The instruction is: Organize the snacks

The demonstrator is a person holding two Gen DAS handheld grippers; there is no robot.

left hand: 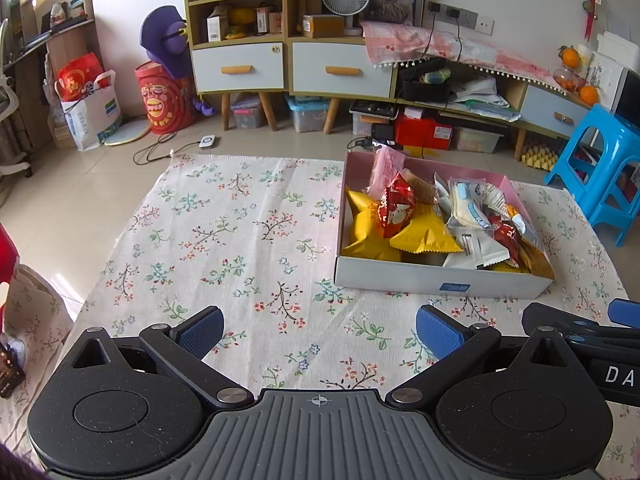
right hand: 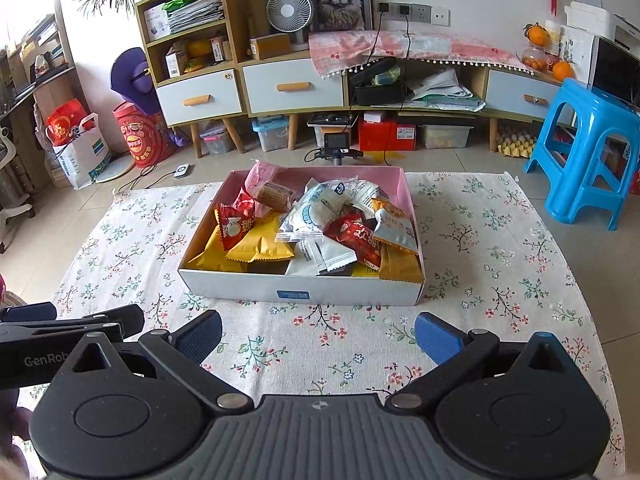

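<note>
A shallow cardboard box [left hand: 432,279] [right hand: 240,282] with a pink inside stands on the flowered tablecloth [left hand: 240,240] [right hand: 480,248]. It holds several snack packets: yellow ones [left hand: 424,236] [right hand: 260,246], red ones [left hand: 396,204] [right hand: 358,238], white ones [left hand: 472,208] [right hand: 316,210] and a pink one [right hand: 262,174]. My left gripper [left hand: 320,332] is open and empty, near the table's front edge, left of the box. My right gripper [right hand: 318,334] is open and empty, just in front of the box.
Beyond the table are wooden cabinets with drawers [left hand: 240,66] [right hand: 294,86], a fan [right hand: 289,10], storage bins on the floor [left hand: 306,114], a red drum [right hand: 140,140], and a blue plastic stool [left hand: 600,172] [right hand: 592,156] at the right.
</note>
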